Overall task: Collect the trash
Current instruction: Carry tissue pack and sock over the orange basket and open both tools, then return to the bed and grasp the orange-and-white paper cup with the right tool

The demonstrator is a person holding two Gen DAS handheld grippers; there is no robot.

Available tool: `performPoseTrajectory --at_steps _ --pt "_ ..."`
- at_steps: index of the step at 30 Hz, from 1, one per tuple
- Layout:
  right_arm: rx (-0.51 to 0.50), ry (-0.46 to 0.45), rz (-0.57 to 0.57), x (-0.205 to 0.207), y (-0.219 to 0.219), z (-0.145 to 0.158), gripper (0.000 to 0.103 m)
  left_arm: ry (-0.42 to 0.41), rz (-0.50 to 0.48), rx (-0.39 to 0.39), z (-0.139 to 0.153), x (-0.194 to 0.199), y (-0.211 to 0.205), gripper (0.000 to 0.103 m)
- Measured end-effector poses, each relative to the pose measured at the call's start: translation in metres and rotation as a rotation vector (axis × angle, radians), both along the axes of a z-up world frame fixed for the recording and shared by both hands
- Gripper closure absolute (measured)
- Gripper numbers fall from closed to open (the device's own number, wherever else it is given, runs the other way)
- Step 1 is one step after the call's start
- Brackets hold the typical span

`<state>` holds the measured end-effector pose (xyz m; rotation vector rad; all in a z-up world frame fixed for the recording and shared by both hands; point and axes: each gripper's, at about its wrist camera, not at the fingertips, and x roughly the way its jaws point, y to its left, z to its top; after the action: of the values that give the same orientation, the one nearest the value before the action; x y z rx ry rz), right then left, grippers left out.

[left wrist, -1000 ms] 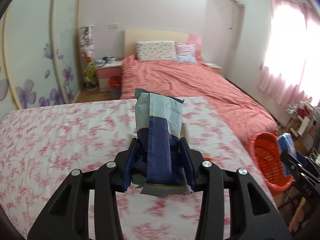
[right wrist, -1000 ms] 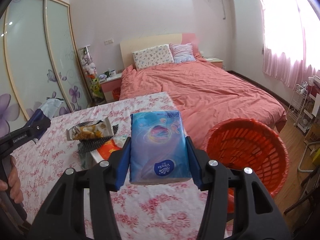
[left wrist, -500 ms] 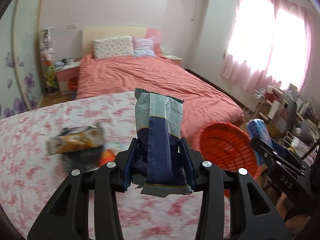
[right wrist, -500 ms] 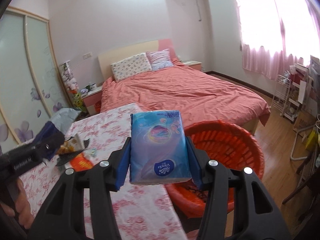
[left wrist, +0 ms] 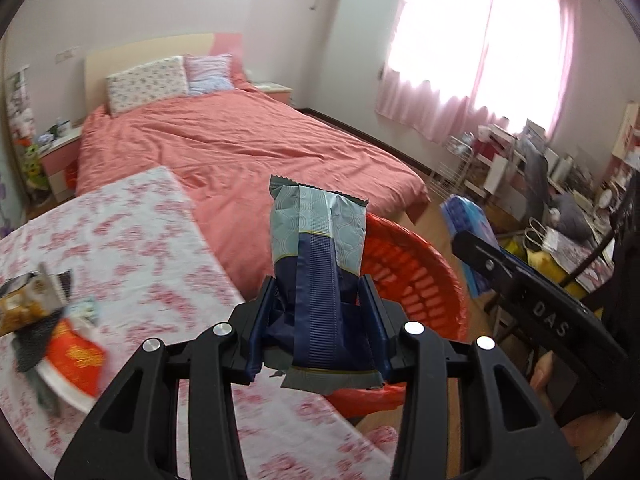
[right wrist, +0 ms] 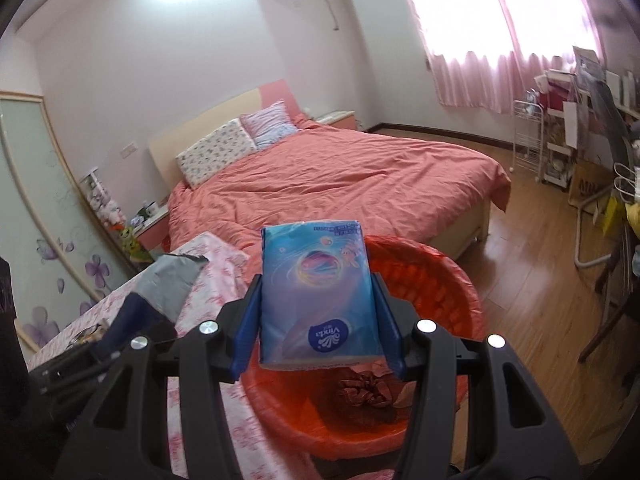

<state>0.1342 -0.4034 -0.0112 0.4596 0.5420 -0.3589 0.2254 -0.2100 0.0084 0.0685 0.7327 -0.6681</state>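
Note:
My left gripper [left wrist: 318,320] is shut on a grey and dark blue snack wrapper [left wrist: 320,248] that stands upright between its pads. It hangs by the right edge of the floral table, with the orange basket [left wrist: 416,276] just behind it. My right gripper [right wrist: 318,320] is shut on a blue tissue pack [right wrist: 316,284] and hovers over the orange basket [right wrist: 436,280], which holds a dark red crumpled item [right wrist: 364,390]. The right gripper with its tissue pack [left wrist: 466,220] also shows at the right in the left wrist view. The wrapper [right wrist: 170,280] appears at the left of the right wrist view.
More litter lies on the floral table [left wrist: 132,240]: a yellow snack bag [left wrist: 28,300], a dark mesh piece and an orange-red packet [left wrist: 76,360] on a white plate. A pink bed [right wrist: 340,184] stands behind. Cluttered shelves and a chair [right wrist: 600,208] line the right wall.
Both grippers swung to the right, from over the table toward the basket, which now sits close under them. Each keeps its grip on its item.

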Motion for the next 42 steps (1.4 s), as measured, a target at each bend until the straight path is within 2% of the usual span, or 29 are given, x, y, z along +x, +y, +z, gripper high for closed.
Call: performPoseTrajectory --at_steps 8,10,13,17,21,24,31,37,42 --pt "0.04 0.021 -0.04 0.009 -0.032 -0.021 0.051 0.034 -0.04 0.048 -0.019 0.006 -0.04 0.06" --pt "0.041 0.029 -0.048 0.015 -0.038 -0.025 0.049 0.051 -0.033 0.059 -0.024 0.01 -0.042 0.054" --pt "0.044 0.04 -0.054 0.022 -0.043 -0.03 0.046 0.065 -0.02 0.081 -0.03 0.013 -0.045 0.038" --pt "0.036 0.052 -0.064 0.019 -0.042 -0.034 0.042 0.069 0.017 0.115 -0.036 0.012 -0.036 0.037" --pt "0.002 0.073 -0.066 0.016 -0.033 -0.036 0.041 0.049 0.072 0.143 -0.035 0.011 -0.014 0.037" --pt "-0.029 0.085 -0.048 0.016 -0.02 -0.034 0.041 0.018 0.119 0.162 -0.031 0.008 0.008 0.032" --pt "-0.066 0.108 0.042 0.023 0.026 -0.033 0.041 -0.019 0.239 0.173 -0.022 0.006 0.068 0.032" --pt "-0.084 0.146 0.174 0.042 0.091 -0.041 0.041 -0.035 0.385 0.159 -0.017 0.003 0.135 0.032" --pt "-0.117 0.163 0.321 0.057 0.162 -0.046 0.041 -0.062 0.498 0.165 -0.015 0.002 0.189 0.031"
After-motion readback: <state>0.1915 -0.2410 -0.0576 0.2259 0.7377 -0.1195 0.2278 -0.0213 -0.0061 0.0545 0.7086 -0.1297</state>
